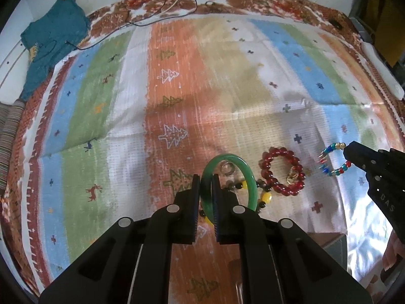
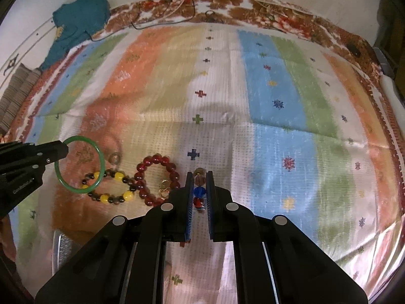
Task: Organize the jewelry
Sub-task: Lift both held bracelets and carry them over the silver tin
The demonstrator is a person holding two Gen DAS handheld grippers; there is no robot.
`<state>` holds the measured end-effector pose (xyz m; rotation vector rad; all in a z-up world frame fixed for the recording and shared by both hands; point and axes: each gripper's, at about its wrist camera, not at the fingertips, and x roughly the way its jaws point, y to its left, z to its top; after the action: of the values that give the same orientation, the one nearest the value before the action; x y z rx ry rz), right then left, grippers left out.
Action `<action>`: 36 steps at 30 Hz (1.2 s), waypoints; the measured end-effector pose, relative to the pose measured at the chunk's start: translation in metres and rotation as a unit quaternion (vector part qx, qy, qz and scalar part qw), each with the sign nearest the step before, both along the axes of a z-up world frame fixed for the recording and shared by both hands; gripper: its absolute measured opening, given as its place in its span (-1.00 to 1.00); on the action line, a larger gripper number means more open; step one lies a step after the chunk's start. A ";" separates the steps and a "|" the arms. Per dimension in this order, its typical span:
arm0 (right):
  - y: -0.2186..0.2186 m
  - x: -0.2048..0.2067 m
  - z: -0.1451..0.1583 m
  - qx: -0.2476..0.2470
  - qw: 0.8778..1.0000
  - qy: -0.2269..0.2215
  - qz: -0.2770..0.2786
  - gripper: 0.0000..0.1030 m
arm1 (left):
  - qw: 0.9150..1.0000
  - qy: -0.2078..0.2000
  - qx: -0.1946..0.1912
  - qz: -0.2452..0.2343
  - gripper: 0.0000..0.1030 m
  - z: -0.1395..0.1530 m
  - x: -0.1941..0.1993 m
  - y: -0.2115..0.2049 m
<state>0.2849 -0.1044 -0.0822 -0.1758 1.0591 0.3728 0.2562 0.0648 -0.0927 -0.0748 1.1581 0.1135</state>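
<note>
My left gripper (image 1: 205, 179) is shut on a green bangle (image 1: 249, 177) and holds it just above the striped cloth; the bangle also shows in the right wrist view (image 2: 101, 162). My right gripper (image 2: 198, 177) is shut on a multicoloured bead bracelet (image 2: 198, 192), seen from the left wrist view as a lifted ring (image 1: 329, 172). A red bead bracelet (image 1: 281, 172) with a gold charm lies on the cloth between the grippers (image 2: 157, 179). A yellow-and-black bead bracelet (image 2: 111, 185) lies partly under the bangle. A small clear ring (image 2: 114, 157) lies beside it.
The striped patterned cloth (image 1: 177, 88) covers the surface. A teal garment (image 1: 50, 43) lies at the far left corner. Thin cables (image 1: 162, 5) run along the far edge. A shiny box edge (image 2: 60, 248) shows at the near left.
</note>
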 end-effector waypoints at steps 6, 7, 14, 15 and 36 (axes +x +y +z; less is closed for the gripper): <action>-0.007 -0.008 0.014 0.029 0.999 -0.016 0.000 -0.80 | 1.000 -0.020 -0.003 0.011 -0.83 0.014 -0.014 0.002; -0.007 -0.011 0.017 0.035 0.999 -0.020 0.005 -0.80 | 1.000 -0.027 -0.004 0.016 -0.83 0.017 -0.016 0.003; -0.003 -0.030 0.033 0.049 0.997 -0.058 0.018 -0.80 | 0.999 -0.041 -0.015 0.019 -0.83 0.030 -0.031 -0.001; -0.004 -0.032 0.036 0.053 0.996 -0.065 0.015 -0.80 | 0.999 -0.042 -0.016 0.019 -0.83 0.031 -0.033 -0.002; -0.008 -0.088 0.072 0.084 0.989 -0.115 0.036 -0.80 | 0.994 -0.103 -0.030 -0.005 -0.83 0.070 -0.088 -0.029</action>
<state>0.1968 -0.1128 -0.0107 -0.1028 0.7916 0.4925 0.1681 0.0361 -0.0226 -0.1315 0.9554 0.0607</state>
